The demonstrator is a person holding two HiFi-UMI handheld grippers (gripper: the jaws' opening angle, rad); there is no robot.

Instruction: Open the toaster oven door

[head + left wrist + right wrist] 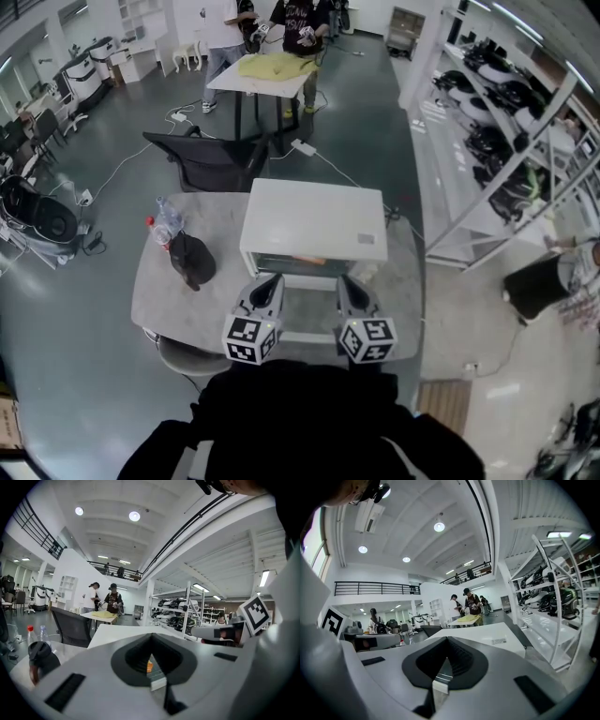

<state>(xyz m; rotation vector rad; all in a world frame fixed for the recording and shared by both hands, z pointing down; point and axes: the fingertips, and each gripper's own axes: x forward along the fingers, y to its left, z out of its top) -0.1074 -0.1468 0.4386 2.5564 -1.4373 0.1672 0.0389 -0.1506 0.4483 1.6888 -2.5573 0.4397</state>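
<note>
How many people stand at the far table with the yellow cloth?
2. A person in white at the table's left end, a person in black behind its right end. More may be hidden past the picture's top edge.

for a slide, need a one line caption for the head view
Shut left tool and shut right tool over the lowered door of a toaster oven on a grey table.

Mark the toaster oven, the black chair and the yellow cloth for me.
toaster oven (314, 217), head view, on its white top.
black chair (211, 164), head view, on its backrest.
yellow cloth (274, 66), head view, on its middle.
</note>
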